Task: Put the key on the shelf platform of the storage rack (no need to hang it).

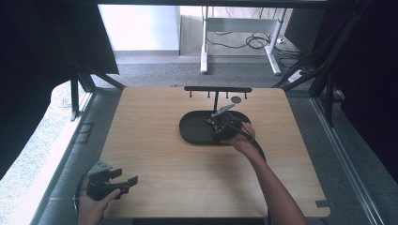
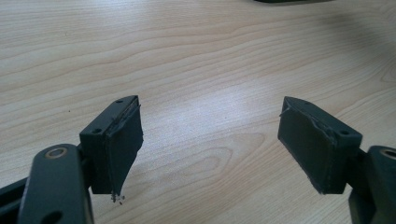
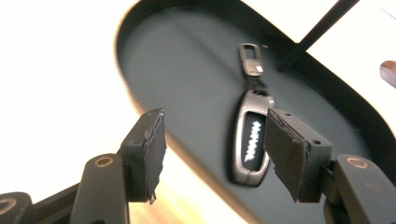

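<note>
Jaws of both grippers stand apart, with nothing between them.

High view: a wooden table seen from above. At its far middle sits a dark oval tray, and a black rack with small hooks stands upright behind it. The right gripper hangs over the right half of the tray, held by a hand that reaches in from the lower right. What lies in the tray is too small to make out from here. The left gripper rests at the near left corner of the table, well apart from the tray, its jaws pointing to the right.

Left gripper view: two black pads are set wide apart over bare wood. Only the table lies between them and beyond them.

Right gripper view: the picture is slightly blurred. The right gripper looks down into the tray. Its jaws are partly open and grip nothing. A key fob, dark with a silver rim and a clip on a short strap, lies flat on the tray floor. It is beyond the right-hand pad, whose tip overlaps its edge in the picture. It is not between the pads; whether the pad touches it cannot be told. The rack's thin post rises from the tray just beyond the clip.
</note>
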`<state>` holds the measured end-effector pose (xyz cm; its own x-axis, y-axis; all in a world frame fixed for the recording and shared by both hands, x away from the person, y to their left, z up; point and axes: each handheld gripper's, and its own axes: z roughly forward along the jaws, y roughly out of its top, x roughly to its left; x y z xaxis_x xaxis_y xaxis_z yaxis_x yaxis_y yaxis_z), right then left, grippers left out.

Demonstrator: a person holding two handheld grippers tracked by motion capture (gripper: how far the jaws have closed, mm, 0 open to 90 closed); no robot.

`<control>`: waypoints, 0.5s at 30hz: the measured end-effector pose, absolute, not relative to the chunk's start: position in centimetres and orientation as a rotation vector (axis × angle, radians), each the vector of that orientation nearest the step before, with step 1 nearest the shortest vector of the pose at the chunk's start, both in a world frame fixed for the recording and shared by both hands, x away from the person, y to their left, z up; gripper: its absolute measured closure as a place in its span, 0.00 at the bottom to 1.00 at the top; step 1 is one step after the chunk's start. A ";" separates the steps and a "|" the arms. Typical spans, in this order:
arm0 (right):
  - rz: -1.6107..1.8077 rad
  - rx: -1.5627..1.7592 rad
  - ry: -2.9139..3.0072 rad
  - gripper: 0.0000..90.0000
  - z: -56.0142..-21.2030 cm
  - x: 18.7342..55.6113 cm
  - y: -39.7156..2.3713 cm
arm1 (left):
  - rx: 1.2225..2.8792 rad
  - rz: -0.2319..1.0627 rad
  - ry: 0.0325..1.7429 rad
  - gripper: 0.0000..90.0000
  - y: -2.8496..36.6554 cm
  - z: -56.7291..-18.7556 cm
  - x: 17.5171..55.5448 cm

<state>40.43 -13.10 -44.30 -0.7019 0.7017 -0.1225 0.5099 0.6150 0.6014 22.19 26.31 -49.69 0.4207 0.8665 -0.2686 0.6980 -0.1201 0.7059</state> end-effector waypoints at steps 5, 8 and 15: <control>0.850 0.940 2.503 0.43 -44.9 37.7 -14.2 | 1.881 0.261 1.331 0.25 26.1 -49.8 22.2; 0.889 0.943 2.498 0.43 -45.6 36.1 -15.0 | 1.881 0.263 1.331 0.25 26.1 -49.7 22.2; 0.941 0.992 2.458 0.43 -47.8 32.8 -17.9 | 1.884 0.264 1.332 0.25 26.0 -49.8 22.2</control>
<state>32.82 -17.91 -47.78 -0.7041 0.7081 -0.0524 0.4921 0.5399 0.6829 22.23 25.97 -49.81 0.4246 0.8661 -0.2638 0.7000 -0.1292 0.7023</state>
